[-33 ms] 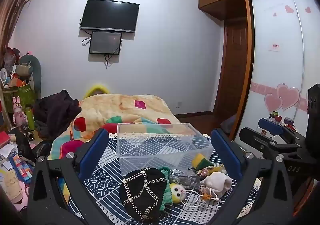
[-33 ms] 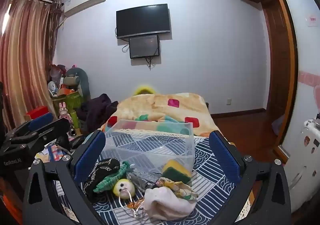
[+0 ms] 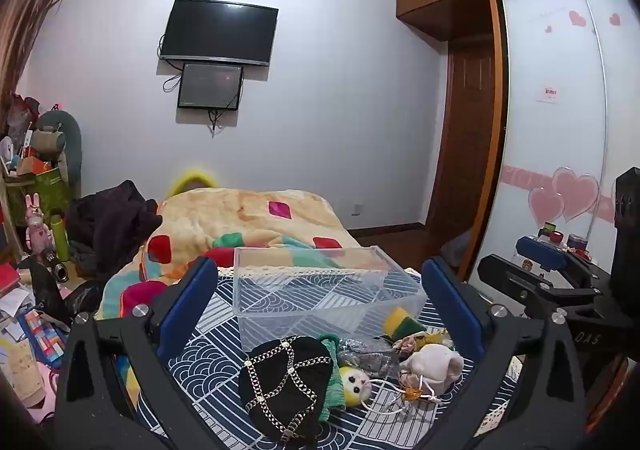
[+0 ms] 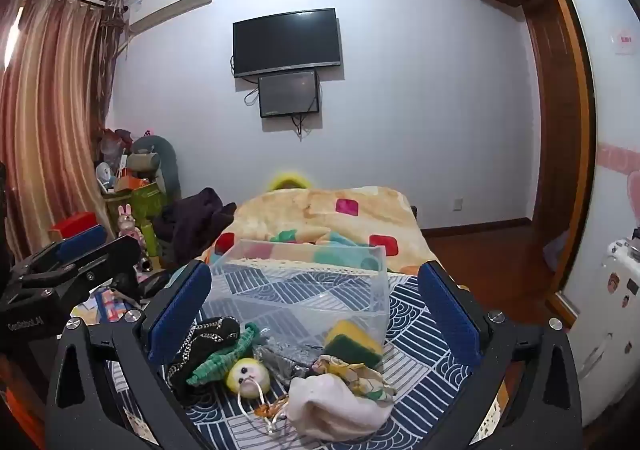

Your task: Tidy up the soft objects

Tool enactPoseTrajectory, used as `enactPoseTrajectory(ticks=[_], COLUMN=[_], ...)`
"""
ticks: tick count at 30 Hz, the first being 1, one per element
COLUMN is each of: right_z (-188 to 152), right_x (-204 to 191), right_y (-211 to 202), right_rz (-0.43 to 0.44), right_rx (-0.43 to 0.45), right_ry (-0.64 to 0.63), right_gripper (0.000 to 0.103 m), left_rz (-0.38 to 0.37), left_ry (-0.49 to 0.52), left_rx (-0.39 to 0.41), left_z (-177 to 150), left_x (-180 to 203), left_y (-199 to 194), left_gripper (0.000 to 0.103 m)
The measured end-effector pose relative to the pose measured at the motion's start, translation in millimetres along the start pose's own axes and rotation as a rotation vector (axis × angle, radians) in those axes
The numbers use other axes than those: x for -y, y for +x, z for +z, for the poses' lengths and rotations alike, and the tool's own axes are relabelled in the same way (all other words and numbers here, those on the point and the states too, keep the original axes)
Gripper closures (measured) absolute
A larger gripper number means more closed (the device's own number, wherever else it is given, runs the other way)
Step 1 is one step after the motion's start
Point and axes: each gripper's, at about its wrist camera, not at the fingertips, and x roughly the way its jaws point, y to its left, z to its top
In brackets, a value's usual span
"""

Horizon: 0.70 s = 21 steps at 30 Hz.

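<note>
A clear plastic bin (image 3: 320,294) (image 4: 308,282) stands empty on a blue patterned cloth (image 3: 208,354). In front of it lie soft things: a black hat with chains (image 3: 288,382) (image 4: 204,338), a green knit piece (image 4: 224,358), a yellow doll head (image 3: 354,380) (image 4: 246,370), a silvery pouch (image 3: 366,352), a yellow-green sponge (image 3: 400,320) (image 4: 352,338), a patterned cloth (image 4: 352,374) and a white pouch (image 3: 434,368) (image 4: 332,406). My left gripper (image 3: 320,314) and my right gripper (image 4: 316,314) are both open and empty, above the pile.
A bed with a colourful blanket (image 3: 256,222) lies behind the bin. Dark clothes (image 3: 108,222) and cluttered shelves (image 3: 32,186) are at the left. A wardrobe with heart stickers (image 3: 560,170) is at the right. The other gripper shows at the right edge (image 3: 560,282) and left edge (image 4: 60,266).
</note>
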Motion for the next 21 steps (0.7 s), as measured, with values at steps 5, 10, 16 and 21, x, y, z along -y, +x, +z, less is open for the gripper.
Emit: enactPoseTrajectory(ticks=[5,10,16,21], right_z=[0,4,0,2], right_x=[-1,-3,-1,-4], right_y=[-1,-3,3,-4], right_rz=[0.003,0.004,0.005,0.003], right_rx=[0.006,0.006,0.007,0.021], right_ry=[0.001,0.000,0.001,-0.007], right_gripper=[0.000,0.000,0.000,0.000], left_rz=[-0.004,0.000,0.020,0.022], left_ry=[0.006,0.010,0.021,0.020], left_rx=[-0.002,-0.001,0.019,0.025], left_z=[1,4,2,2], left_x=[-2,-7,3,3], left_y=[2,7,-3,-4], left_gripper=[0.000,0.000,0.000,0.000])
